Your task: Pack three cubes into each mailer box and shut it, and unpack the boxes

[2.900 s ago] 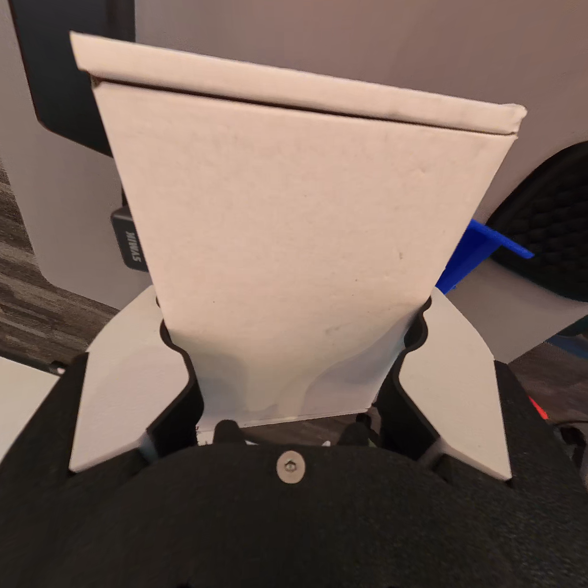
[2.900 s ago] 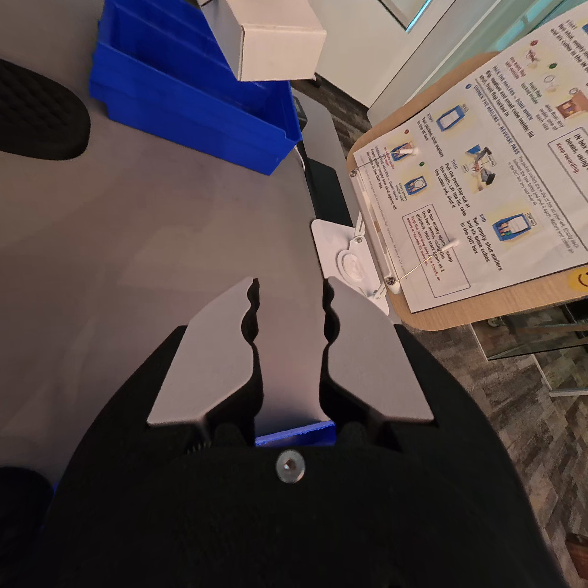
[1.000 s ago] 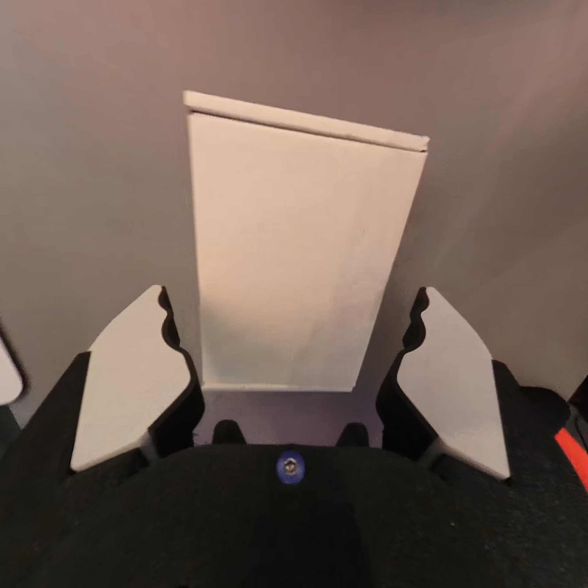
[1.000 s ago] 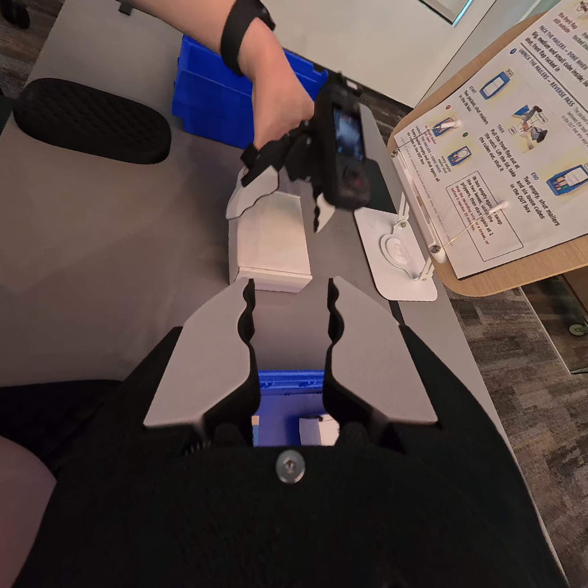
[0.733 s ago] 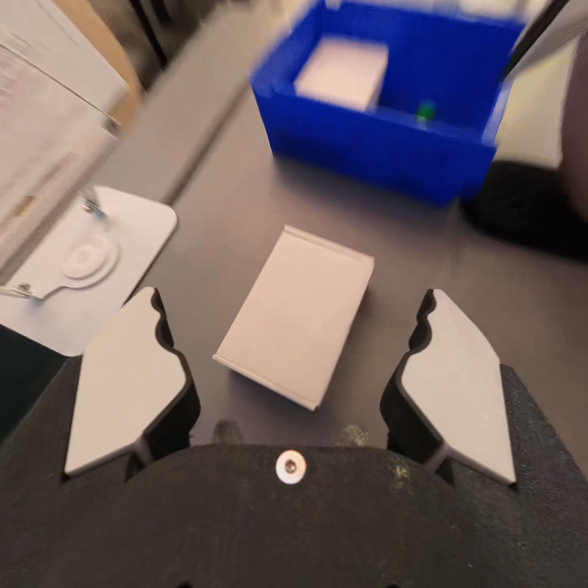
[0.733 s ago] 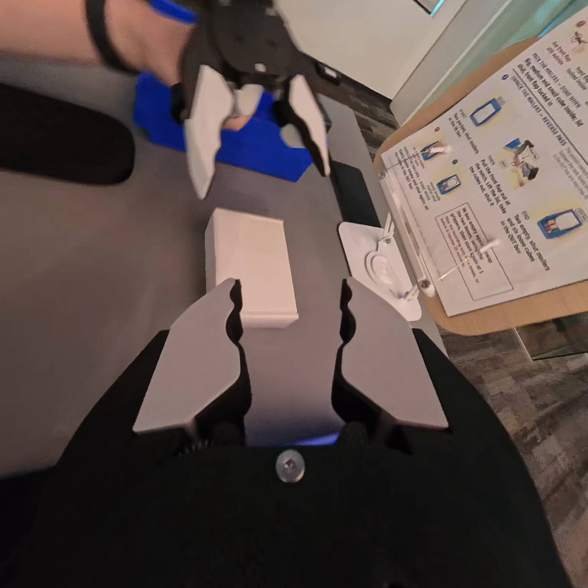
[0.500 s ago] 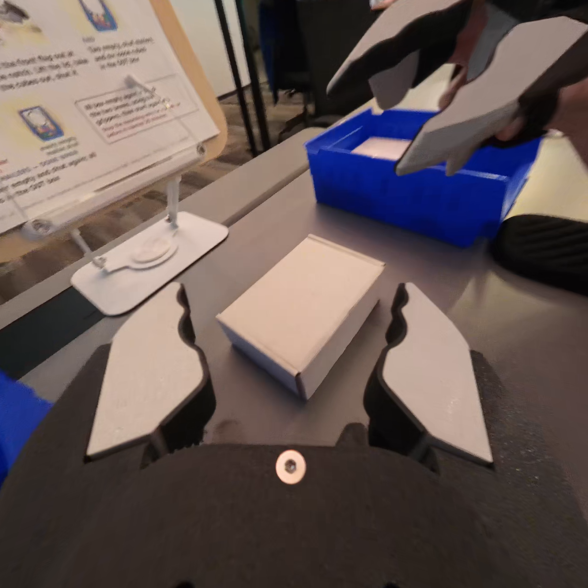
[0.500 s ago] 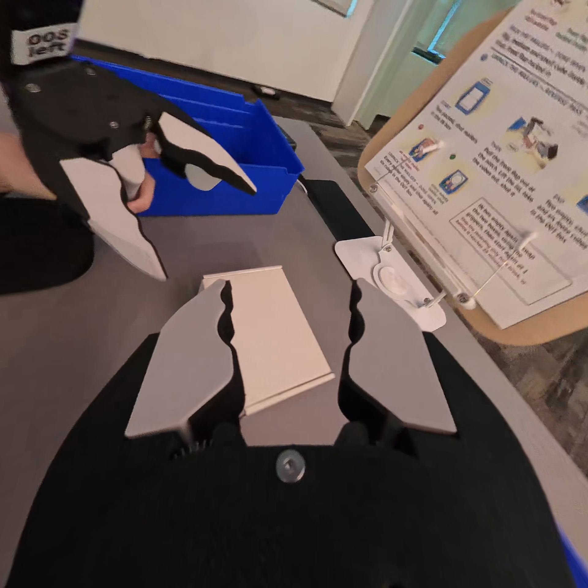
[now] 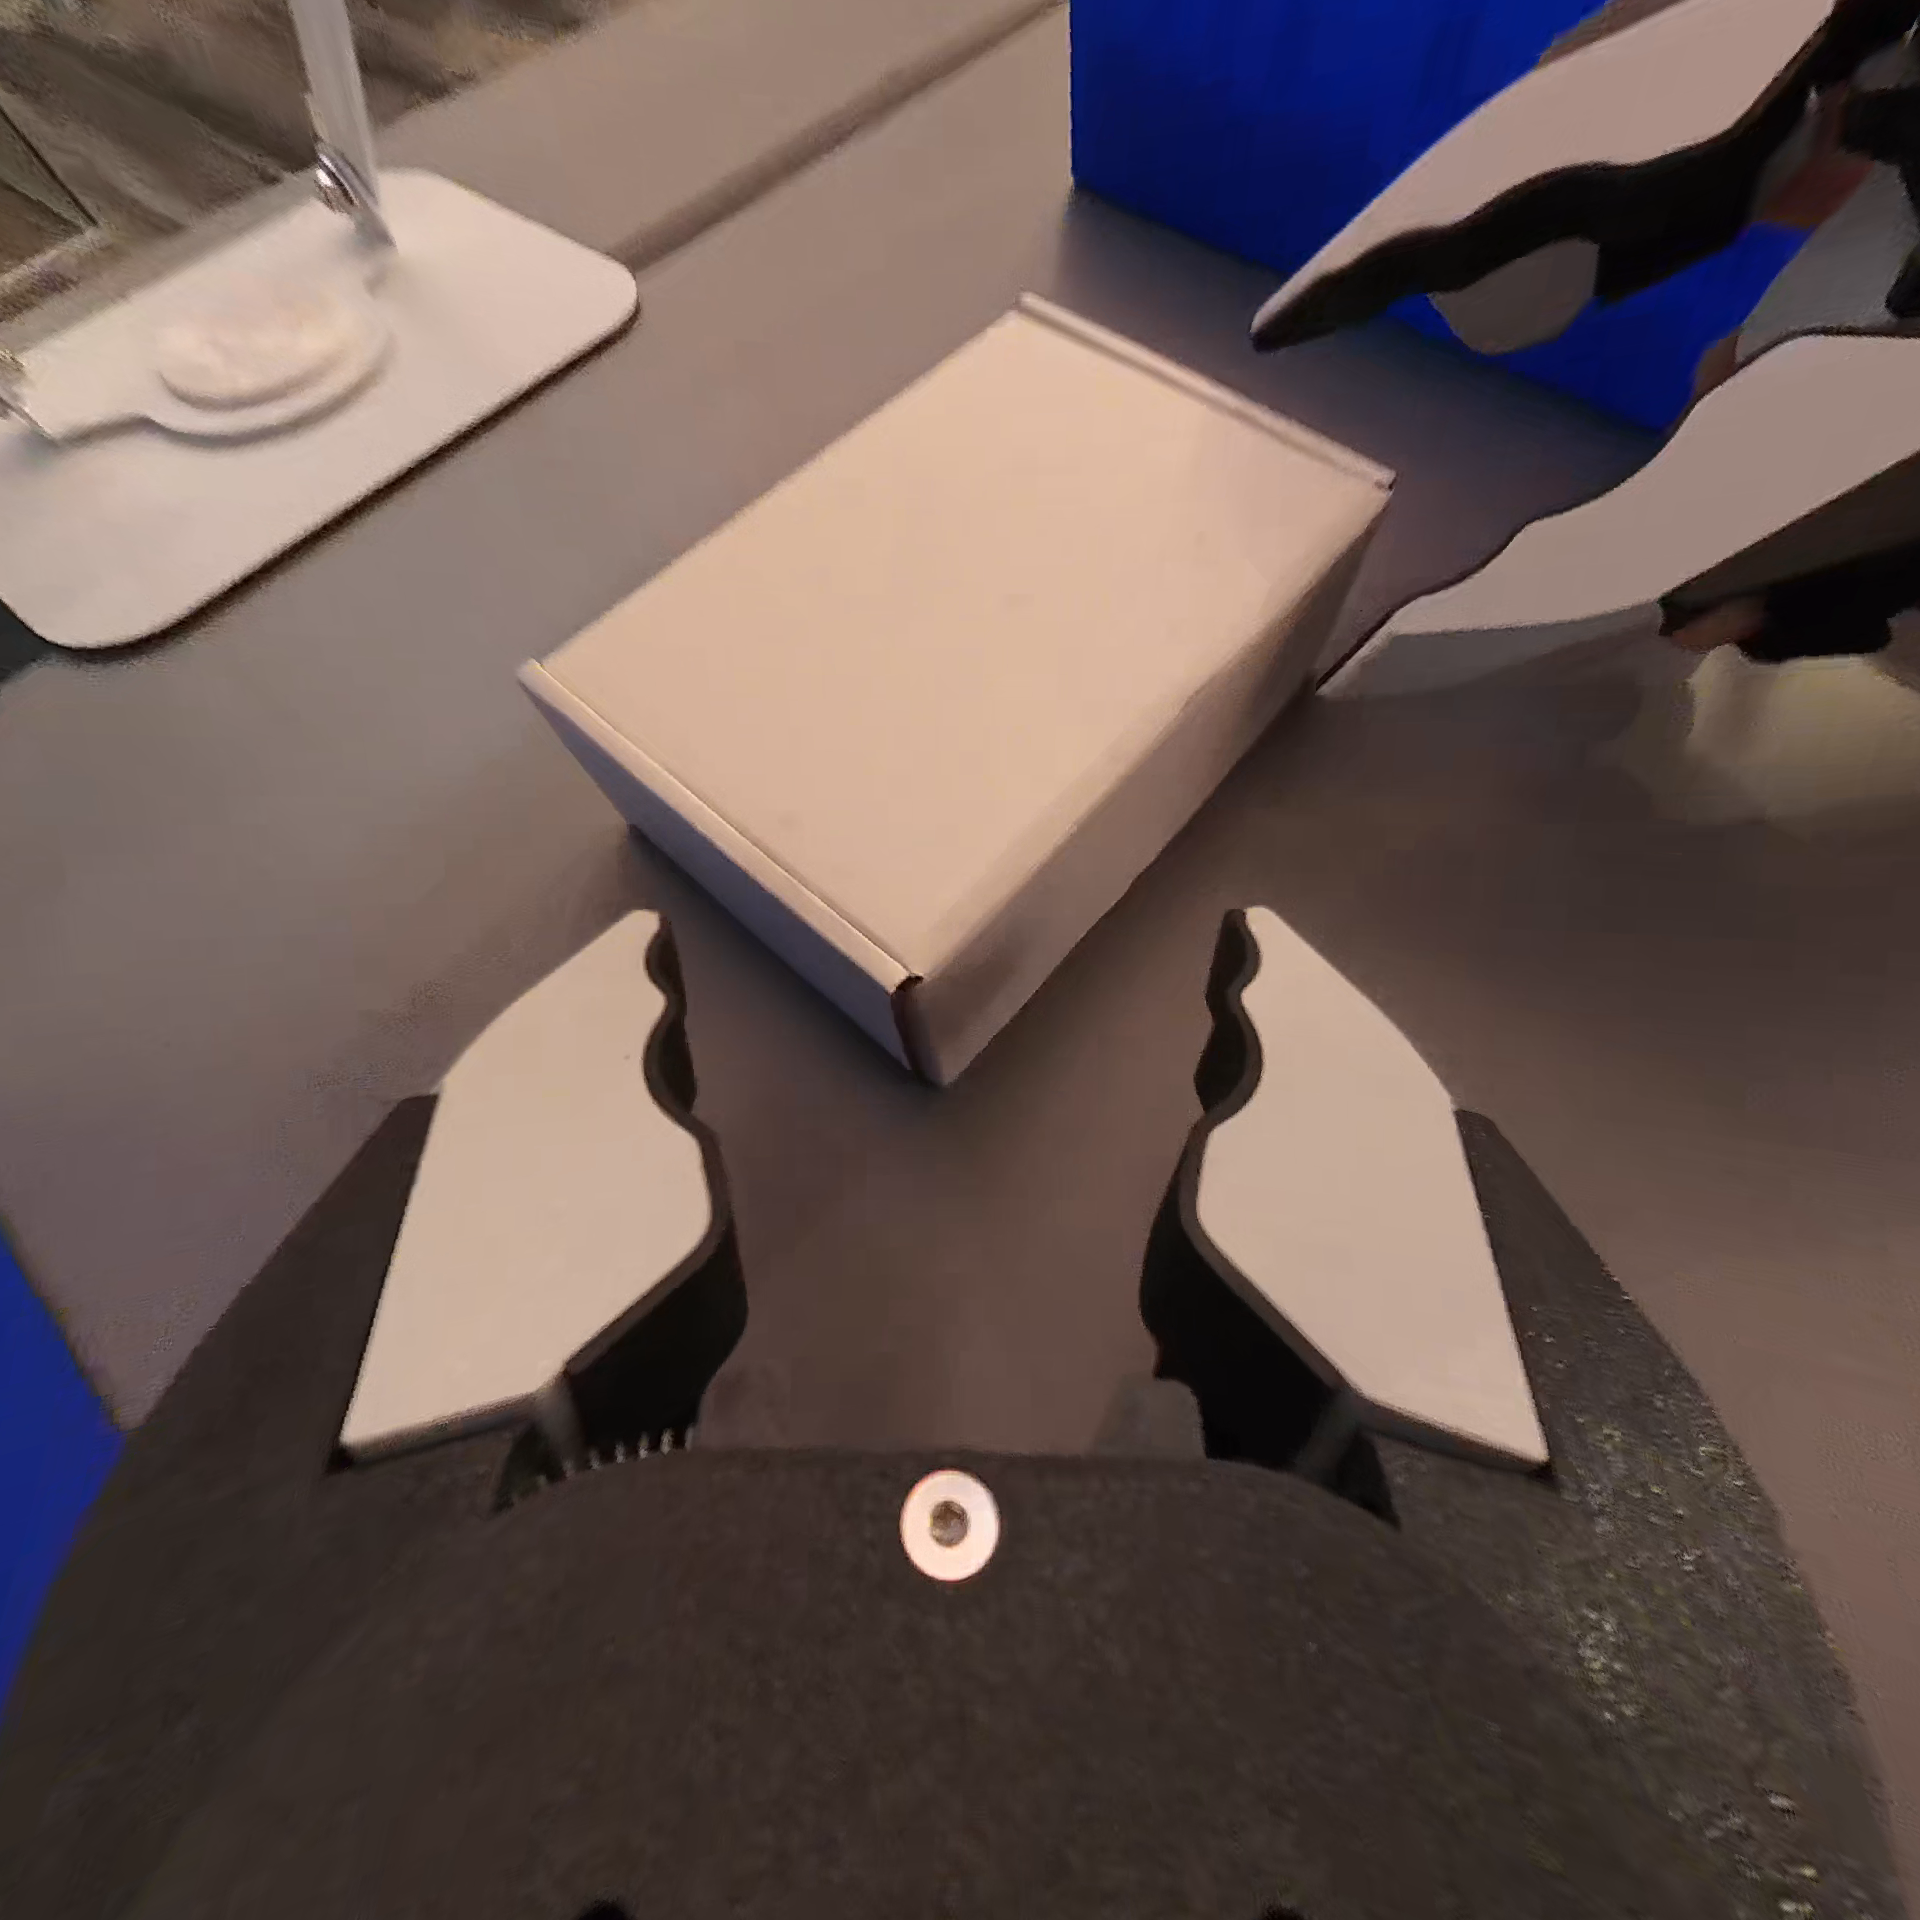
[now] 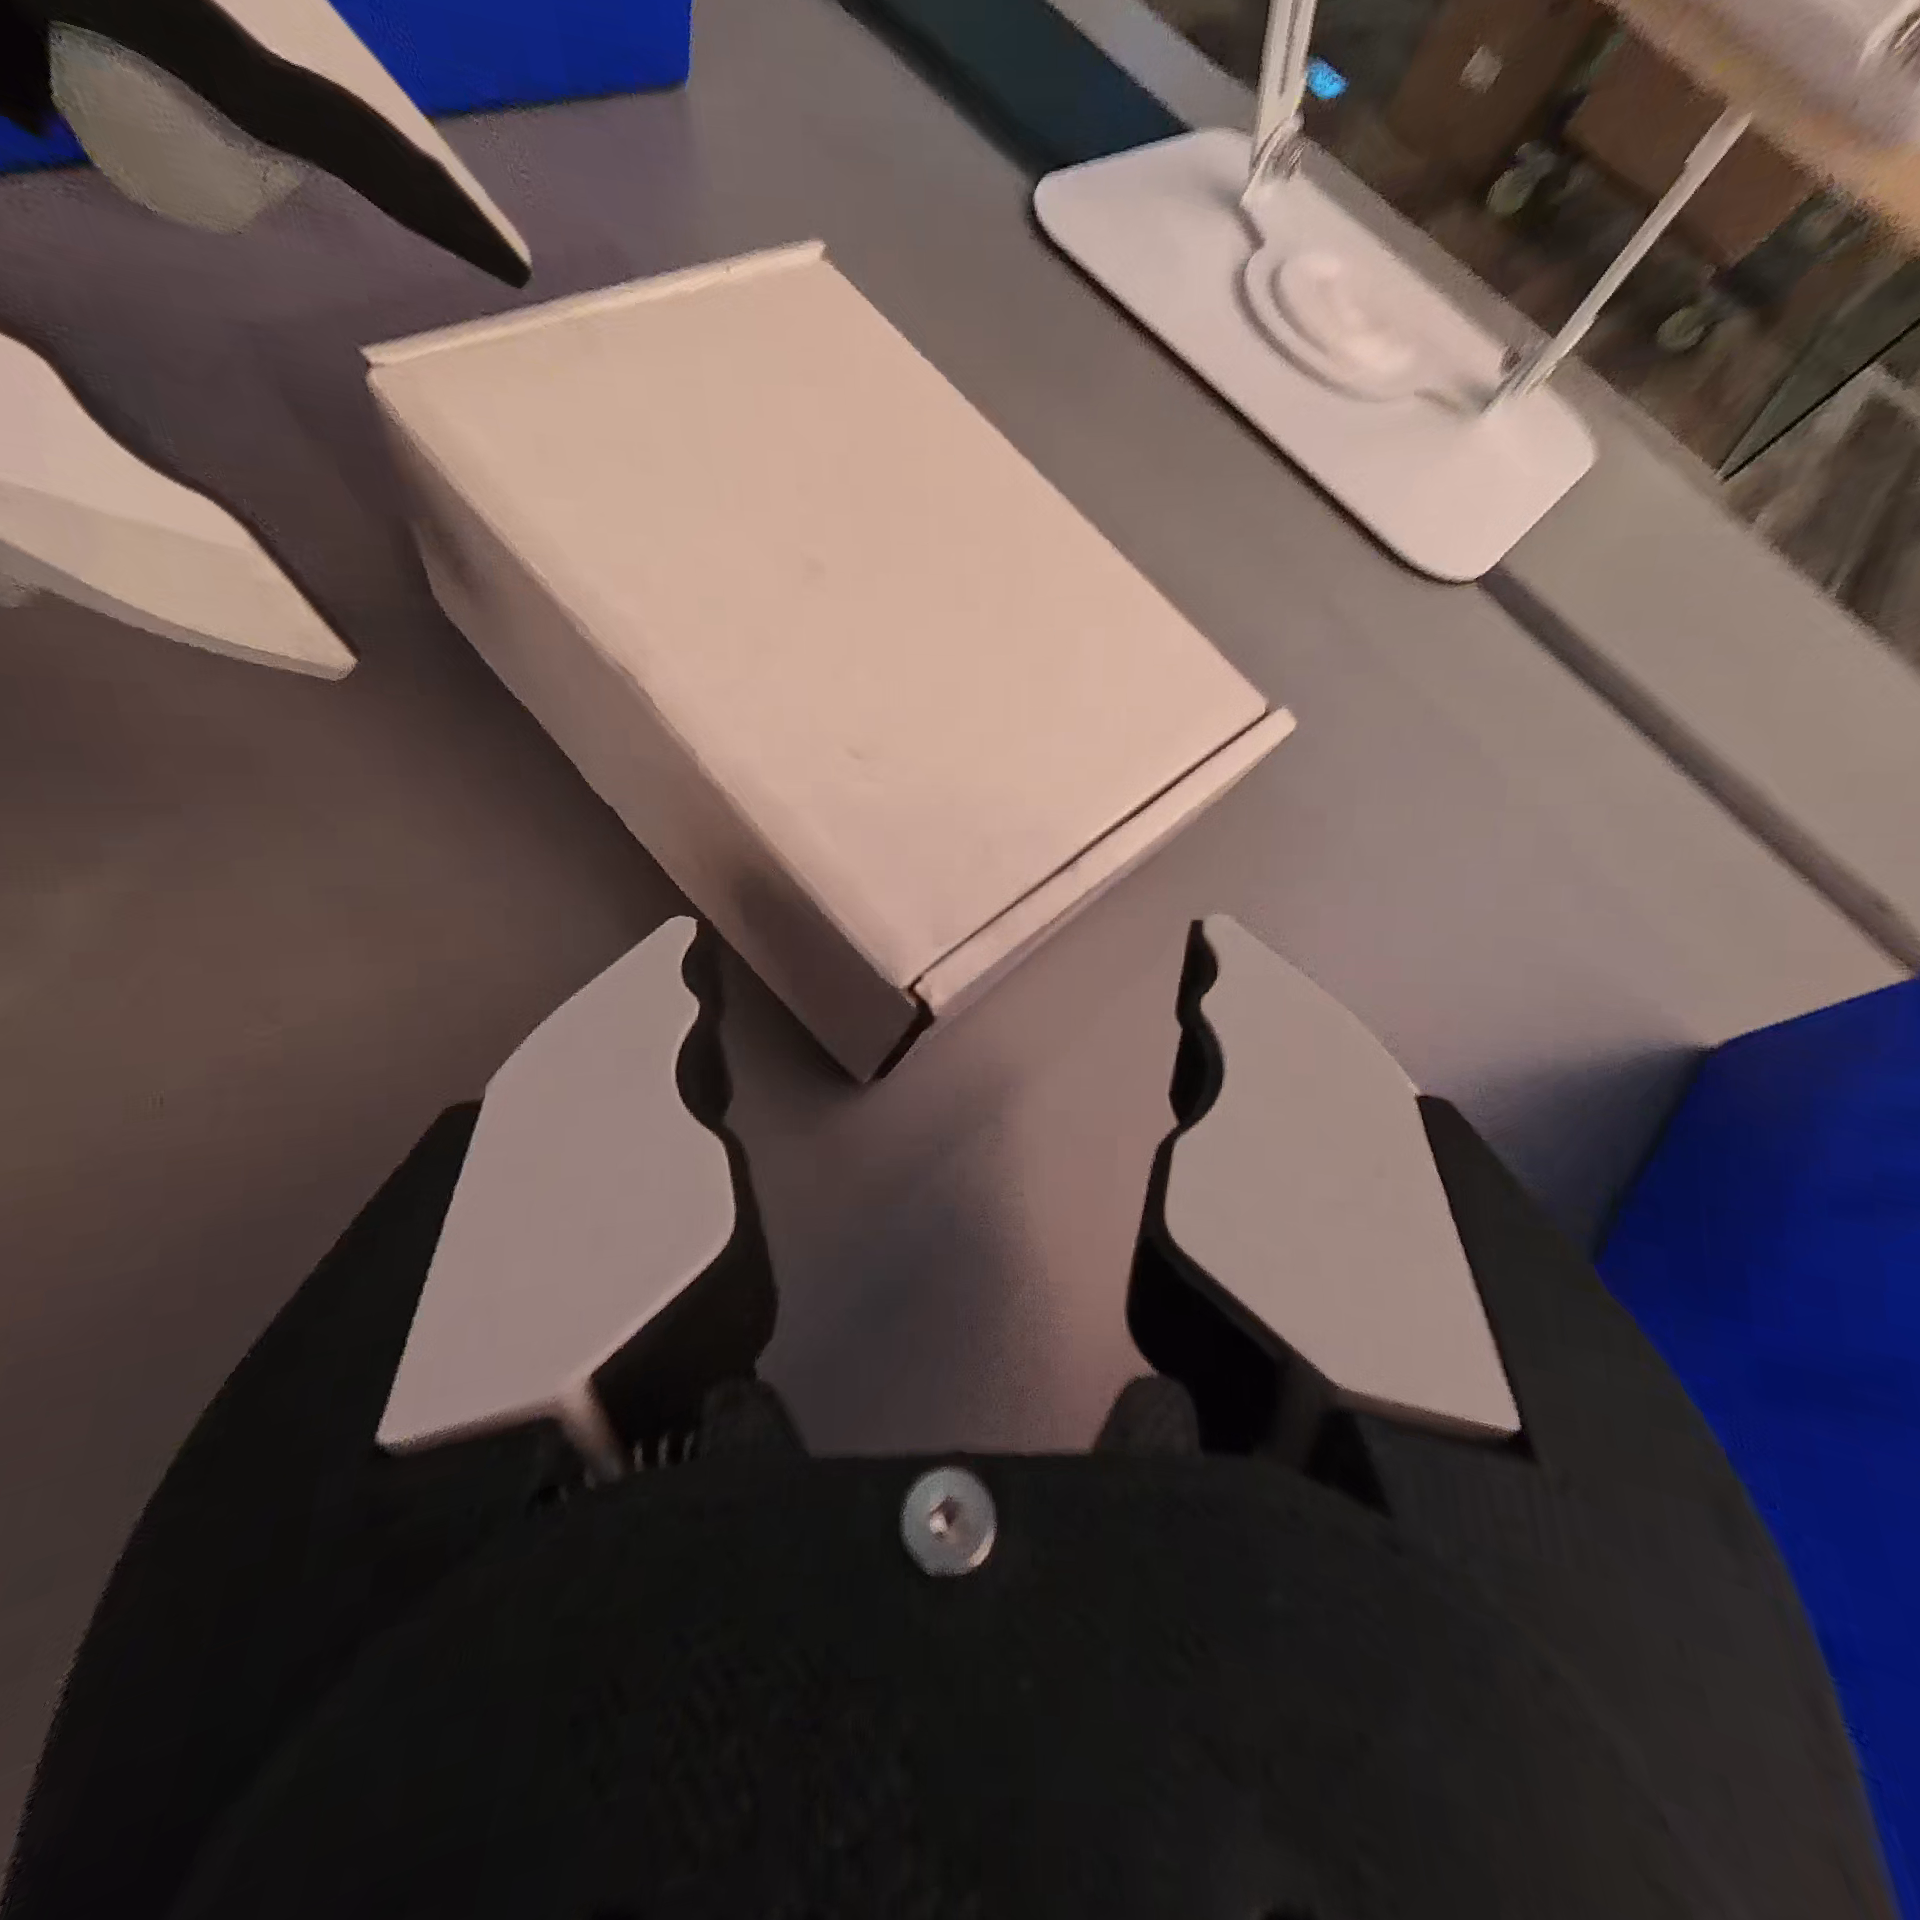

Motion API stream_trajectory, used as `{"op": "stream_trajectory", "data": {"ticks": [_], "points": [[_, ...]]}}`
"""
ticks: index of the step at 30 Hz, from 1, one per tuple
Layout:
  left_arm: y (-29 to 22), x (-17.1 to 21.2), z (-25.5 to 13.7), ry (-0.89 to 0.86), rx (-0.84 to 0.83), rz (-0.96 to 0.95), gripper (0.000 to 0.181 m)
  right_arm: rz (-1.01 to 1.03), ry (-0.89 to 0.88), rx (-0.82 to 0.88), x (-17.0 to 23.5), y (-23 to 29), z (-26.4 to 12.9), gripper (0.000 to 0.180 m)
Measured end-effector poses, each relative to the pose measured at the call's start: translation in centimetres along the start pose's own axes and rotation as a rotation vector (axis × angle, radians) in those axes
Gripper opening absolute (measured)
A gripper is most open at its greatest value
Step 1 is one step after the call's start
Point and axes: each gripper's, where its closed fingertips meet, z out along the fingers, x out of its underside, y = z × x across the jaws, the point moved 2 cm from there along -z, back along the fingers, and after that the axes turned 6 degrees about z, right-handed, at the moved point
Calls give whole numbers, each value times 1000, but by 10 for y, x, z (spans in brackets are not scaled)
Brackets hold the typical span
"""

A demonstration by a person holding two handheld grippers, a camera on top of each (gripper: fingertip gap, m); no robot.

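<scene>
A shut white mailer box (image 9: 966, 665) lies flat on the grey table (image 9: 260, 935); it also shows in the right wrist view (image 10: 821, 634). My left gripper (image 9: 945, 935) is open and empty, just short of the box's near corner. My right gripper (image 10: 940, 945) is open and empty, with the box's front corner close to the gap between its fingertips. In the left wrist view the right gripper (image 9: 1558, 436) shows beyond the box at the upper right. In the right wrist view the left gripper (image 10: 260, 364) shows at the upper left. No cubes are in view.
A blue bin (image 9: 1226, 135) stands behind the box in the left wrist view, and another blue bin edge (image 10: 1766, 1195) shows at the right in the right wrist view. A white stand base (image 9: 260, 416) with clear legs sits beside the box; it also shows in the right wrist view (image 10: 1320, 353). The white stand base (image 9: 260, 416) is about equally far from each gripper, around 30 cm. The right camera catches it too, in the right wrist view (image 10: 1268, 295).
The left gripper set the box down on the table, let go and swung round to face it. Both grippers have dropped low and closed in on the box from opposite ends.
</scene>
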Motion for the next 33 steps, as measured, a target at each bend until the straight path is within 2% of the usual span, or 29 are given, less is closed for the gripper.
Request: {"op": "stream_trajectory", "data": {"ticks": [3,6,9,12,15,20,27,33], "points": [[0,5,4,35,15,2,89,79,97,-91,17,7,7,82],[-5,17,11,103,84,-19,82,70,165,-190,27,19,10,72],[-12,33,19,214,124,13,78,-1,184,-181,29,23,10,65],[-12,32,18,230,95,63,70,6,197,-182,28,22,8,66],[-10,31,16,224,68,108,71,35,142,-210,17,20,3,70],[-6,14,6,148,-39,224,58,19,61,-181,0,13,-10,71],[0,2,-5,83,-115,247,44,-34,33,-127,-5,10,-15,58],[-2,-4,-14,47,-102,211,36,-71,26,-79,-9,9,-22,58]]}}
